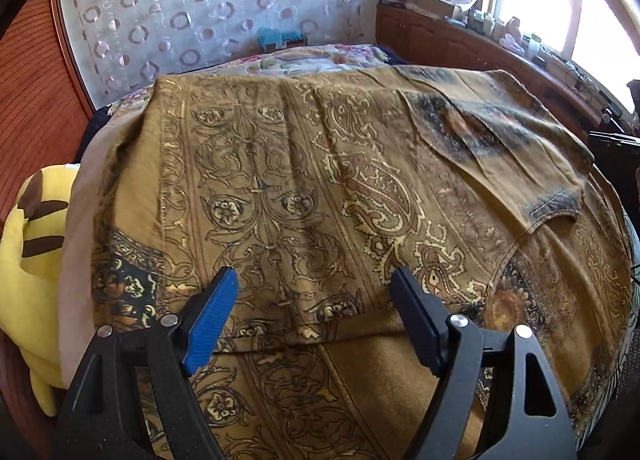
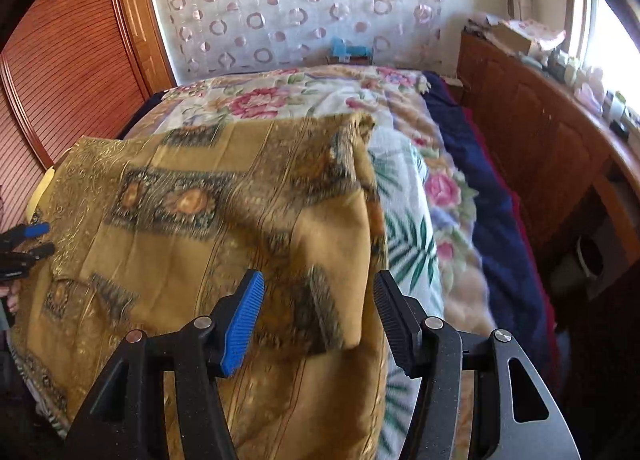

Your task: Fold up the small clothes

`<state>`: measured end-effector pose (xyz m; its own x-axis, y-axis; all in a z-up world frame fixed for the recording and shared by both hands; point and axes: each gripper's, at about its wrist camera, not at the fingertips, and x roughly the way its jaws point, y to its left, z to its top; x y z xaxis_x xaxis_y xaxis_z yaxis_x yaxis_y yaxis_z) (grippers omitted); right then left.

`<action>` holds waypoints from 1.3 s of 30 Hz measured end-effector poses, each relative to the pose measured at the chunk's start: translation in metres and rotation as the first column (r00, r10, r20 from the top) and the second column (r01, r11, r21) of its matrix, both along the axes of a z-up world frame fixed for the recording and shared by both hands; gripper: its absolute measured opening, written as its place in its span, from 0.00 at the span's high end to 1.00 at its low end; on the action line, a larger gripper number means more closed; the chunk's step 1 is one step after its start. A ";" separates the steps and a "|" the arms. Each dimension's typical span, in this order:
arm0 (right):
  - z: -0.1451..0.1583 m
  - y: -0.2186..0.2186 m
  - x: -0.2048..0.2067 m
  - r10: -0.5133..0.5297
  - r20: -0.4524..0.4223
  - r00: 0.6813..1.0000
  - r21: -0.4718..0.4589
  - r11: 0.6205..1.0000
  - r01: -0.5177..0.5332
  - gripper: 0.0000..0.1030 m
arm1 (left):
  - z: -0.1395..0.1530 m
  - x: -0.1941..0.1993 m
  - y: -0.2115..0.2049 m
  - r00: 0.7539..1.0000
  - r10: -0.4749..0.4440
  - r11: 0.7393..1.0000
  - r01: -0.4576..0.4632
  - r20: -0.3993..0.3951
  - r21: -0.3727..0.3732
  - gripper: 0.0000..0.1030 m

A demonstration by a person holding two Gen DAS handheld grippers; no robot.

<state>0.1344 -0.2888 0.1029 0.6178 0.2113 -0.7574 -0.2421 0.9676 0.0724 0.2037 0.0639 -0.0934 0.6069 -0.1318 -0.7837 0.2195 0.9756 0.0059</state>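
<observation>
Mustard patterned garment (image 1: 304, 188) spreads flat across the bed (image 2: 404, 180), its near hem lying below both grippers. Left gripper (image 1: 314, 280) fingers (image 1: 212, 320) stand wide apart, holding nothing; right gripper (image 2: 318, 284) fingers (image 2: 240, 324) likewise parted, empty above the cloth's folded edge.

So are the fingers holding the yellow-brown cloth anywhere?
No. The left gripper and the right gripper both stand open above the patterned cloth, and no fold or edge is pinched between their fingers.
</observation>
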 end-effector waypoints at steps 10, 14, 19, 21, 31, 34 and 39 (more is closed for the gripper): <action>-0.015 -0.017 -0.002 -0.004 -0.080 0.997 0.001 1.000 0.004 0.43 | -0.006 0.005 -0.003 1.000 0.004 1.000 -0.004 0.004 -0.011 0.19; -0.017 -0.017 0.006 0.001 -0.074 0.997 -0.005 1.000 -0.001 0.52 | -0.006 0.004 -0.002 1.000 0.005 1.000 -0.005 0.004 -0.010 0.19; -0.020 -0.004 0.015 0.037 -0.044 0.998 -0.017 0.999 -0.038 0.57 | -0.006 0.004 -0.003 1.000 0.005 1.000 -0.005 0.004 -0.010 0.19; -0.024 -0.003 0.016 0.039 -0.040 0.998 -0.023 0.999 -0.040 0.57 | -0.006 0.004 -0.003 1.000 0.005 1.000 -0.005 0.004 -0.009 0.19; -0.046 0.027 0.012 0.039 0.036 0.999 -0.105 0.994 -0.035 0.57 | -0.007 0.004 -0.003 1.000 0.005 1.000 -0.005 0.003 -0.010 0.19; -0.048 0.026 0.009 0.034 0.053 0.998 -0.091 0.995 -0.029 0.57 | -0.007 0.004 -0.003 1.000 0.005 1.000 -0.005 0.004 -0.010 0.19; -0.049 0.026 0.009 0.035 0.056 0.998 -0.090 0.996 -0.029 0.57 | -0.007 0.004 -0.003 1.000 0.007 1.000 -0.007 0.004 -0.010 0.19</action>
